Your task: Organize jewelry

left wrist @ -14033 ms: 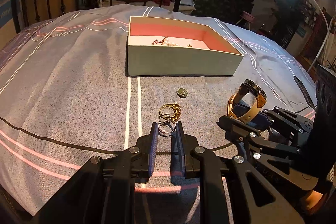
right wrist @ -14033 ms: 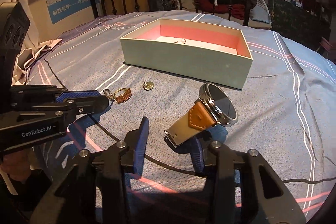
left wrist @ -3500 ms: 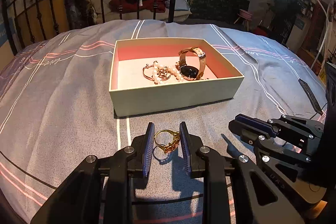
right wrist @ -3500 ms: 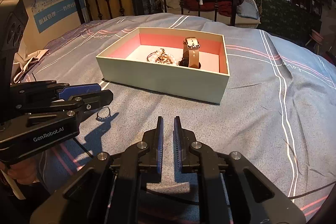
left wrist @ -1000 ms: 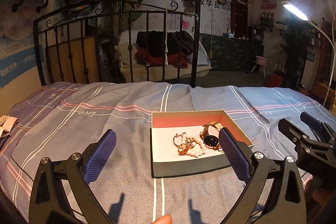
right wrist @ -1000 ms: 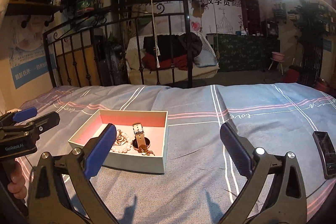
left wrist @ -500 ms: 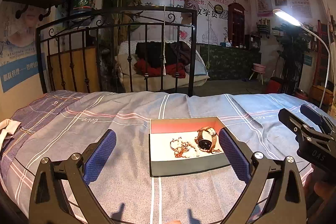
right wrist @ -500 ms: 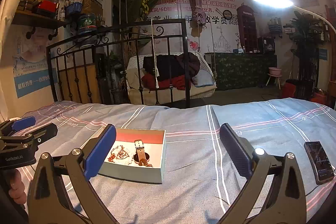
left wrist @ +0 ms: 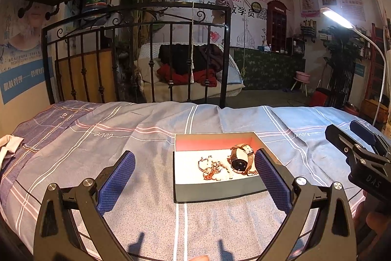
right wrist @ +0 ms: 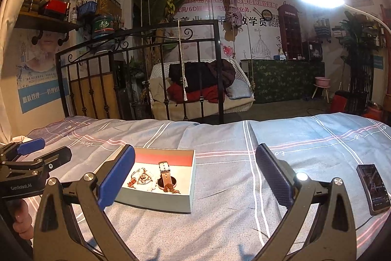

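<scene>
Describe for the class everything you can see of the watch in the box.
The watch lies inside the open box, toward its right side, on the pale floor. It has a round dark face in a metallic case and a tan, leather-looking strap, which looks unfastened. It lies beside a tangle of pearl and gold jewelry; neither gripper touches it.

The bedspread (left wrist: 136, 138) is grey-blue, crossed with white and pink lines in a wide plaid. On it the box (left wrist: 215, 192) shows pale sage-green walls outside, coral red inside, and a white floor. The watch (left wrist: 240, 160) in it has a tan strap and a dark face; the beads (left wrist: 223, 175) beside it are white. Both claws have black arms and blue dimpled pads (right wrist: 117, 175). The phone (right wrist: 372, 187) is black.
</scene>
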`<state>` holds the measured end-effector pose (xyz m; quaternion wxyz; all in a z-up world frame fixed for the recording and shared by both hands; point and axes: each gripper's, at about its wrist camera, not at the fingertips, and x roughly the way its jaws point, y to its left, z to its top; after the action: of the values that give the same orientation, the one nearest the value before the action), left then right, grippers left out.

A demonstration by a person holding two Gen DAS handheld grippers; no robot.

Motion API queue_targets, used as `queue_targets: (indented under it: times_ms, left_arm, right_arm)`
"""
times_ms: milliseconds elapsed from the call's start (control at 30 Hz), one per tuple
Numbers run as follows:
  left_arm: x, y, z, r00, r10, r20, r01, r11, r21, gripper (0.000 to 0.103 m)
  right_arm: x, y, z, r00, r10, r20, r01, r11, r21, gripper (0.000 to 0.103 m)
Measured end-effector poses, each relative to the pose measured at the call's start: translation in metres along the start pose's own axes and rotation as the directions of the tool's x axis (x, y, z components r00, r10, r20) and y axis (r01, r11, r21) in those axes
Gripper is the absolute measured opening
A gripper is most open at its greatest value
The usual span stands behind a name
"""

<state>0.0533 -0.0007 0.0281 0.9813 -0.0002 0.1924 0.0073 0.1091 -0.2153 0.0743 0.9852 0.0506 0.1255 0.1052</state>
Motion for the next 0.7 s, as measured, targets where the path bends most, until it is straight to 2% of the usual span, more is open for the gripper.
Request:
queue_targets:
  times_ms: [700]
  left_arm:
    - [0.0025,0.0018,-0.0042,1.000,0.011,-0.020,-0.011,1.000,-0.003,0.096]
  right_arm:
    - [0.0065,0.0021,-0.0051,0.999,0.017,-0.031,-0.017,1.000,-0.006,0.097]
